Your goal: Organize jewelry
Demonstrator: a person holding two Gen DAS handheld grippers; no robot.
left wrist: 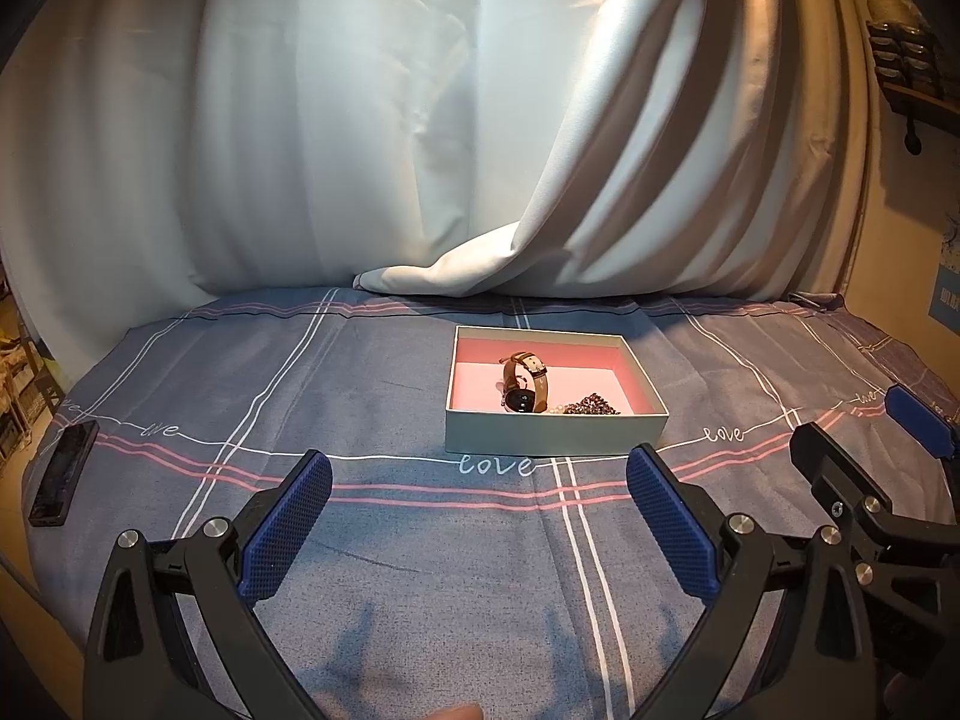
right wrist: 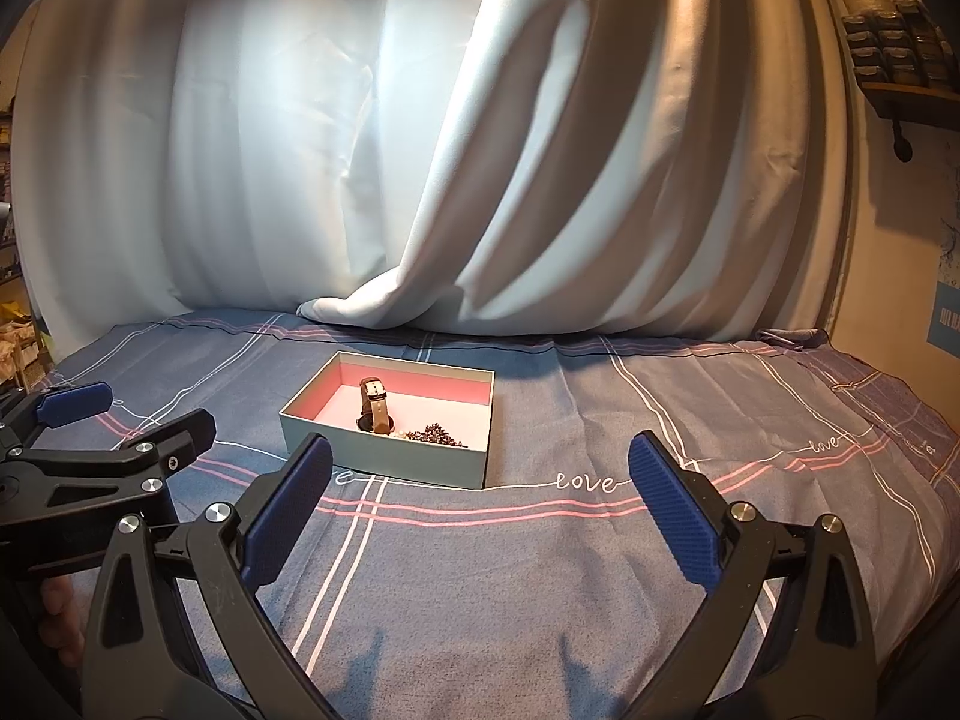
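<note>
Pink-lined box (left wrist: 555, 429), near wall half-hiding beads (left wrist: 591, 407)

Both the left gripper (left wrist: 480, 516) and right gripper (right wrist: 480, 510) have black angular frames, silver round bolts, and blue dimpled pads (left wrist: 288, 531).

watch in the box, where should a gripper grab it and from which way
Probably the top of the brown strap loop: the watch stands on edge, its dark face low against the box floor, the strap arching upward. Come from above, fingers across the strap's width, clear of the walls and the beads.
</note>
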